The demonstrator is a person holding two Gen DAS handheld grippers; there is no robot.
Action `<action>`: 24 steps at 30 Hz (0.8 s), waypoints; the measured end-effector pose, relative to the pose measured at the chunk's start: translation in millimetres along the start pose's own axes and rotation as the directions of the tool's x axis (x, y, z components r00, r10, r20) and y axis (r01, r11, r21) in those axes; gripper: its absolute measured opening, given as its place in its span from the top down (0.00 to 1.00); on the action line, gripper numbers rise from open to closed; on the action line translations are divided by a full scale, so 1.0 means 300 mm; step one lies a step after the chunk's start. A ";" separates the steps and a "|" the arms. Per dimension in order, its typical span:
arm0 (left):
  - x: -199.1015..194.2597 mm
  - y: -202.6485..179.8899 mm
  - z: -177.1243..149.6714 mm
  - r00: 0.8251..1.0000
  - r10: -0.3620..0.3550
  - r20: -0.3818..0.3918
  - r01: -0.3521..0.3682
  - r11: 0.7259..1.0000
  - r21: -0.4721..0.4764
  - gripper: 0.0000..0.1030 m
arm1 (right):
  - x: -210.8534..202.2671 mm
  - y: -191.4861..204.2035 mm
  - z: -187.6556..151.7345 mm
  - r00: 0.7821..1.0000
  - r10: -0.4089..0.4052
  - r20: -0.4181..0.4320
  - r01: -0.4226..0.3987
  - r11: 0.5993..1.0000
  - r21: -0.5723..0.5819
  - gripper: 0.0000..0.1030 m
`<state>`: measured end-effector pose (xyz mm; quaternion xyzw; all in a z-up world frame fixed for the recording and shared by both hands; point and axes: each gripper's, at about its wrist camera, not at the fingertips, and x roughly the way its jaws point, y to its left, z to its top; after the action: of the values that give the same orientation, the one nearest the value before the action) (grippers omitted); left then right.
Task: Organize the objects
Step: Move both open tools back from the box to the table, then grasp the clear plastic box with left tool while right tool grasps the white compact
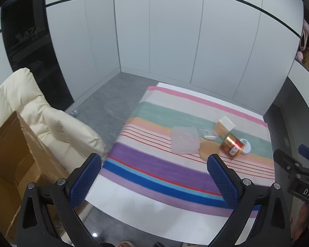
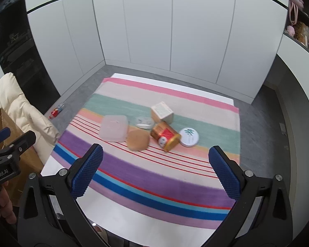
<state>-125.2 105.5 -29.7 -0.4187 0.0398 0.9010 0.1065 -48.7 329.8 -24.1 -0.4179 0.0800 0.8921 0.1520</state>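
Observation:
A cluster of objects lies on a striped cloth (image 2: 154,175). A translucent plastic box (image 2: 114,130) sits at the left. Beside it are a tan round pad (image 2: 138,140), a small clear case (image 2: 143,122), a gold and red tin (image 2: 165,138) on its side, a round white tin (image 2: 189,137) and a beige carton (image 2: 161,111). The left wrist view shows the plastic box (image 1: 184,140), gold tin (image 1: 232,145) and carton (image 1: 226,126). My left gripper (image 1: 154,163) is open, well short of them. My right gripper (image 2: 155,155) is open too, above the near stripes, holding nothing.
A cardboard box (image 1: 12,164) and a cream cushion (image 1: 35,111) stand left of the cloth. A small bottle (image 2: 56,111) lies on the grey floor (image 2: 255,123). White cabinet doors (image 2: 154,30) close the back. Shelves (image 2: 302,28) with items are at the upper right.

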 end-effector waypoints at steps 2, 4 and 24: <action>0.008 -0.022 0.001 1.000 -0.011 -0.009 0.011 1.000 0.003 0.00 | -0.002 -0.036 -0.008 1.000 -0.012 -0.005 0.012 1.000 0.014 0.00; 0.012 -0.048 0.005 1.000 -0.022 -0.015 0.022 1.000 0.011 0.00 | -0.002 -0.058 -0.018 1.000 -0.024 -0.011 0.024 1.000 0.015 0.00; 0.271 -0.249 -0.024 0.988 -0.059 -0.140 0.072 0.993 0.093 0.00 | 0.258 -0.331 -0.141 0.980 -0.099 -0.172 0.118 0.987 0.105 0.01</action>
<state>-153.9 190.0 -95.0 -0.4749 0.0773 0.8631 0.1536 -31.4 427.7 -112.2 -0.4854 0.1205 0.8383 0.2169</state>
